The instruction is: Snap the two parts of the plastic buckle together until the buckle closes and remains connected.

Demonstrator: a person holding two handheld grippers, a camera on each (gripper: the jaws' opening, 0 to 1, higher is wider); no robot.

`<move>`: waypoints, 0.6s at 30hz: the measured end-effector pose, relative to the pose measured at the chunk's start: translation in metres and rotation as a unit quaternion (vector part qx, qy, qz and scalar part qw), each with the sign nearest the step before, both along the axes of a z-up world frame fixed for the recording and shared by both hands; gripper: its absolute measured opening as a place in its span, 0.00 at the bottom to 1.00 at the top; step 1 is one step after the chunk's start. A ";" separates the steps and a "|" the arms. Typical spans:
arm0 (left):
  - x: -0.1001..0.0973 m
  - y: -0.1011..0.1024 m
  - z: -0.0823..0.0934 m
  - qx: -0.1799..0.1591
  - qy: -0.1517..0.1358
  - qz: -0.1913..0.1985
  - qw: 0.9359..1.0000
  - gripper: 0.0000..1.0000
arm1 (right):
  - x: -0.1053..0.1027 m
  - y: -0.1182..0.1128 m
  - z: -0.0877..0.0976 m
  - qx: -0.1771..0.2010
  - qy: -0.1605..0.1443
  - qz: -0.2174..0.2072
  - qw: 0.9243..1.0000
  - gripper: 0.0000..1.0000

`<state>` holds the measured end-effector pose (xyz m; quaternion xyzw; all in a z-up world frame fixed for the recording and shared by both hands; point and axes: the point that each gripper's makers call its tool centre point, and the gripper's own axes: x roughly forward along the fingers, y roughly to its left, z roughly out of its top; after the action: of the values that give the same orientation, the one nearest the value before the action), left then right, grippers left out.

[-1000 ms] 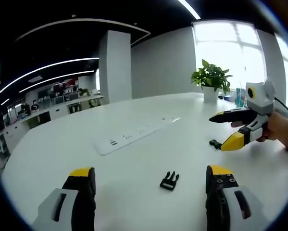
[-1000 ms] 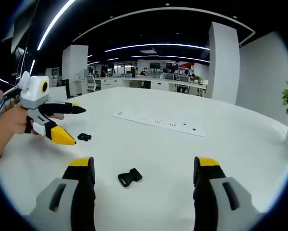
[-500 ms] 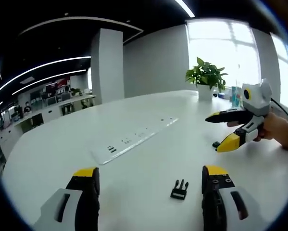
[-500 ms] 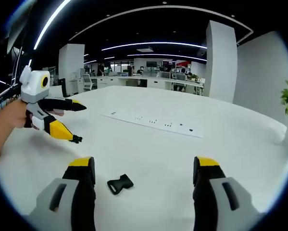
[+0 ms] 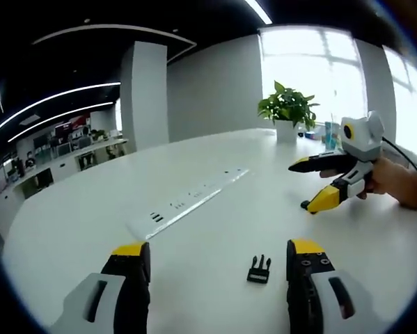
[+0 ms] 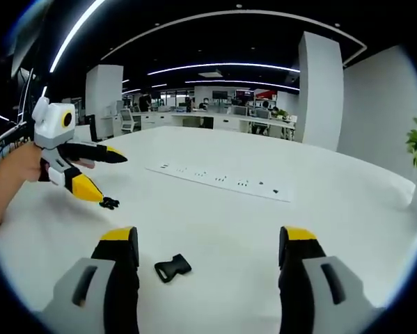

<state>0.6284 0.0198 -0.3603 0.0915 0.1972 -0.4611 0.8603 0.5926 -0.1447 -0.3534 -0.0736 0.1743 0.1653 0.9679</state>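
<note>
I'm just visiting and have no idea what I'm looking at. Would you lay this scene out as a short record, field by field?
Setting: white table in an open office
Pronged buckle half: black, lying on the table between the left gripper's jaws
Socket buckle half: black, lying on the table ahead of the right gripper
Buckle state: two halves apart, not joined
Left gripper: open, holding nothing
Right gripper: open, holding nothing
Also on table: flat white power strip; potted plant at the far edge
</note>
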 end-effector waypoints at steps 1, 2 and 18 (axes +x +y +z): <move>-0.004 0.000 -0.001 0.003 0.001 -0.012 1.000 0.79 | -0.001 -0.001 -0.001 -0.001 0.000 -0.001 1.000 0.82; -0.007 0.000 -0.002 0.004 0.003 -0.017 1.000 0.75 | 0.001 -0.001 -0.001 -0.003 0.000 -0.001 1.000 0.81; -0.010 -0.004 -0.009 0.033 -0.012 -0.055 0.998 0.56 | -0.011 -0.001 -0.010 -0.018 0.011 -0.006 1.000 0.80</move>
<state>0.6181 0.0157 -0.3691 0.1361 0.1970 -0.5000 0.8323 0.5813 -0.1453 -0.3637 -0.0885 0.1879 0.1569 0.9655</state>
